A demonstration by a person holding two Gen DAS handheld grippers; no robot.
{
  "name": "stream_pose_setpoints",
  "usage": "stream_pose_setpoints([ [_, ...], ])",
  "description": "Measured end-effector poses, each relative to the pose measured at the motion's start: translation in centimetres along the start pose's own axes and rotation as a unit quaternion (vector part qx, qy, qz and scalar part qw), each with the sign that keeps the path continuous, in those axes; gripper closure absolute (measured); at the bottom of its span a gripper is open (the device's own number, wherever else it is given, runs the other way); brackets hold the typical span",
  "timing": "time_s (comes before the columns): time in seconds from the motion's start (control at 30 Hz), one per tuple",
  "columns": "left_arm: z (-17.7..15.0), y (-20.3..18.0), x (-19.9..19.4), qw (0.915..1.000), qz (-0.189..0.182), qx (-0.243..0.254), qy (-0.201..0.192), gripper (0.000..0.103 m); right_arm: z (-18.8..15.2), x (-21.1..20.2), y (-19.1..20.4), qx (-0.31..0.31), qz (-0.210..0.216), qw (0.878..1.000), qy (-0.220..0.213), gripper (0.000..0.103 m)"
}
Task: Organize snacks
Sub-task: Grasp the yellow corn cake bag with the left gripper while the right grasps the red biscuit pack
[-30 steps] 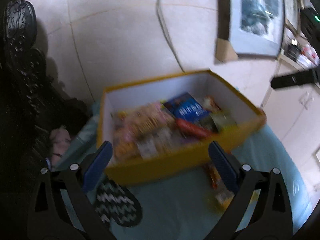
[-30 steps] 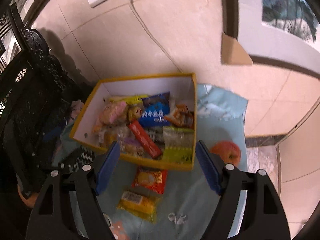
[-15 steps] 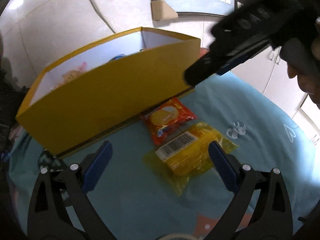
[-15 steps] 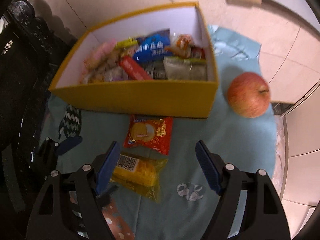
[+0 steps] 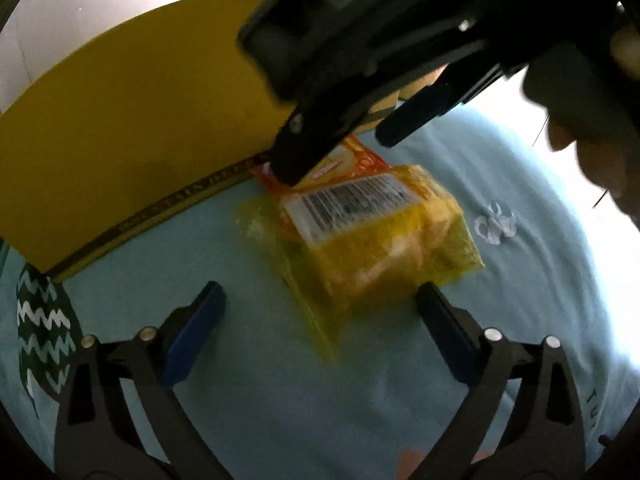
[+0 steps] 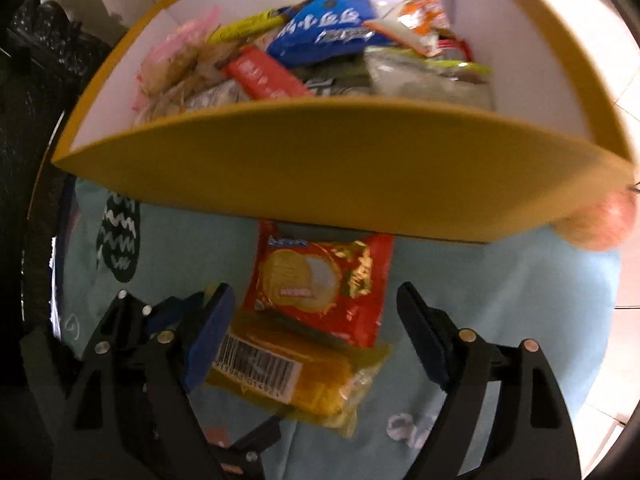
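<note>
Your left gripper point(image 5: 318, 308) stood wide apart and empty, low over the teal cloth point(image 5: 280, 400) that covered the bench. The yellow snack pack point(image 5: 376, 236), barcode label up, lay just ahead of its fingers, not yet between them. Your right gripper point(image 6: 316, 312) was also spread wide and holding nothing. It hung over the red biscuit packet point(image 6: 320, 284), which lay flat on the cloth between its fingers' lines.

The two packets touched. In the right wrist view the red packet's near edge overlapped the yellow pack point(image 6: 300, 376). The red packet's far end sat close to the front wall of the yellow box point(image 6: 340, 168), which stood toward the far edge of the bench. The box was already full of wrapped snacks, among them a blue bag point(image 6: 324, 32) and a red bar point(image 6: 260, 76).

From the left wrist camera, your right gripper point(image 5: 340, 148) crossed the view and hid most of the red packet point(image 5: 352, 164). An apple point(image 6: 600, 224) rested on the cloth beyond the box's right corner. A dark zigzag-patterned patch point(image 6: 118, 236) showed on the cloth left of the packets, by the box's left end.
</note>
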State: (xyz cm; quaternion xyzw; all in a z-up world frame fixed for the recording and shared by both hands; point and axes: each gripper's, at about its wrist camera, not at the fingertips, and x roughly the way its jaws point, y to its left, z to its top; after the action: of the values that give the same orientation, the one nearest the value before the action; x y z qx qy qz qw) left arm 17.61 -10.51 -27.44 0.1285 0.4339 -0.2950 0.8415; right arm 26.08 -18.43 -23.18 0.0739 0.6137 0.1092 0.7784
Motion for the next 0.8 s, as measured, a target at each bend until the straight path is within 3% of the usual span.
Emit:
stream_pose_setpoints([
  [0.1, -0.5, 0.6, -0.4, 0.9998, -0.003, -0.017, -0.005, 0.007, 0.2, 1.6, 0.2, -0.002, -0.051, 0.998, 0.022, 0.020],
  [0.2, -1.0, 1.3, -0.9, 0.9996, 0.003, -0.028, -0.007, 0.007, -0.4, 1.6, -0.6, 0.003, -0.100, 0.995, 0.014, 0.024],
  [0.27, -1.3, 1.8, -1.3, 0.9995, 0.010, -0.030, -0.009, 0.007, -1.2, 0.9, -2.7, 0.036, -0.099, 0.994, 0.007, 0.030],
  [0.4, -0.5, 2.5, -2.4, 0.9984, 0.008, -0.039, -0.040, 0.007, -3.1, -0.3, -6.2, 0.074, -0.089, 0.993, 0.012, 0.030],
  [0.53, 2.0, 0.7, -2.6, 0.9974, 0.004, 0.010, -0.071, 0.006, -5.1, -1.1, -8.5, 0.067, -0.099, 0.993, 0.012, 0.031],
  [0.63, 3.3, -1.1, -1.3, 0.9974, 0.013, 0.043, -0.057, 0.006, -5.8, -1.2, -9.5, 0.076, -0.102, 0.992, 0.013, 0.031],
  [0.8, 3.8, -2.5, 0.7, 0.9991, 0.013, 0.025, -0.032, 0.004, -6.7, -1.1, -10.3, 0.077, -0.094, 0.992, 0.010, 0.030],
])
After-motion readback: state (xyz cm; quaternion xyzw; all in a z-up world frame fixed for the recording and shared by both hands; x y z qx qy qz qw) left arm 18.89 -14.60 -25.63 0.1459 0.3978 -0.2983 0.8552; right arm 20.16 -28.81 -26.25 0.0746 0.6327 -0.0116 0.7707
